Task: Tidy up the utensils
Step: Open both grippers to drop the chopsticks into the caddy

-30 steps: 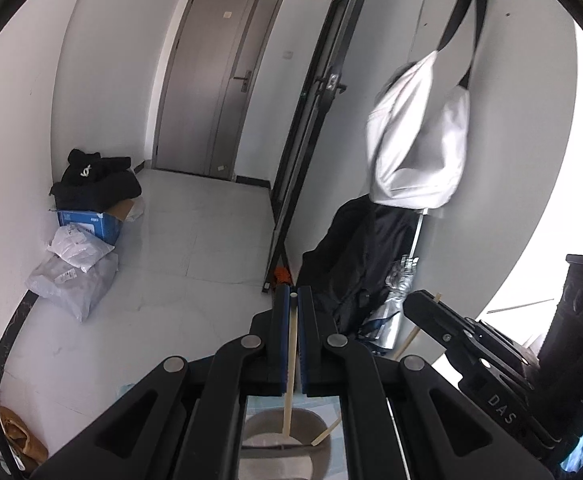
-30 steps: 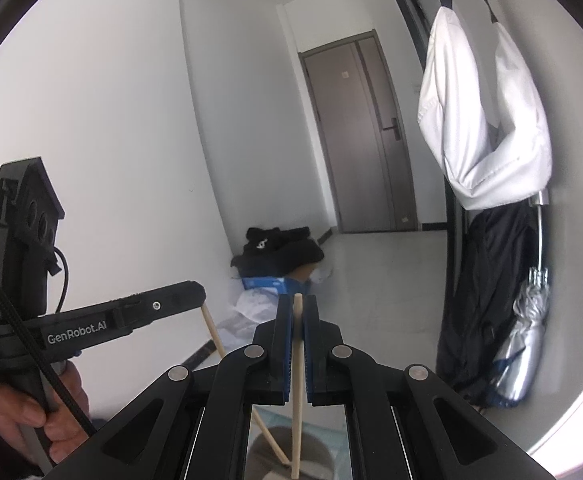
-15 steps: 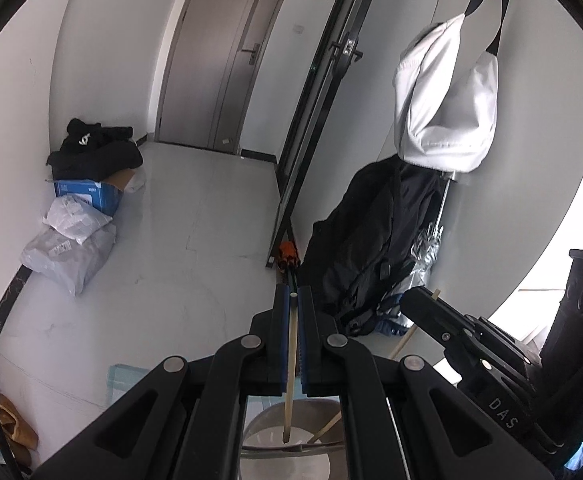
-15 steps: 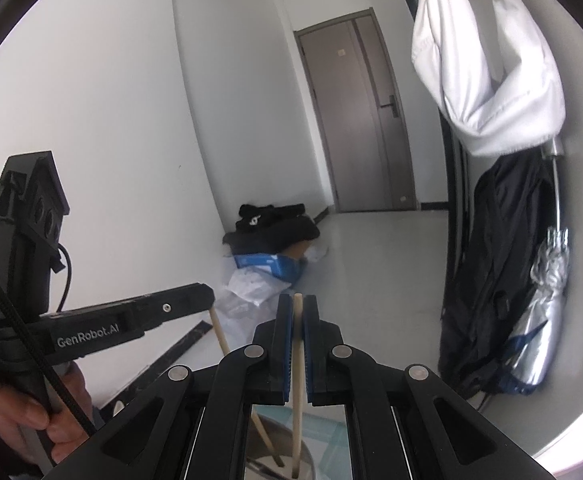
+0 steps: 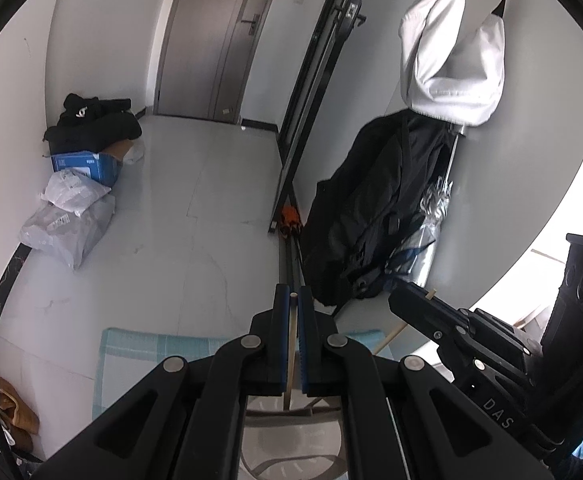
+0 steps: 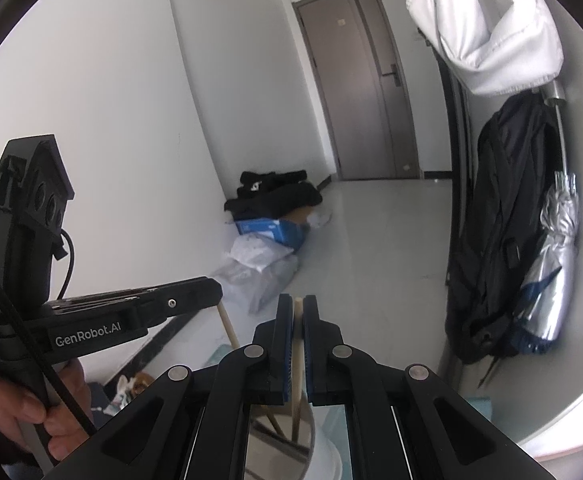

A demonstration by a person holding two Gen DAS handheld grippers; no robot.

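Chopstick [image 5: 291, 344] ends vanish inside a partly hidden, seemingly metal cup [image 6: 291, 450].

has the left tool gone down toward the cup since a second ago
Yes. The left tool, shut on a chopstick, has dropped: the grey door sits higher in its view, and the cup below looks larger.

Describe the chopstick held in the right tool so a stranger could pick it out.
Look below the grey door, at the black right tool in the foreground. The pale wooden chopstick is pinched upright between its blue pads, its lower end in the round container. The other chopstick slants from the left tool.
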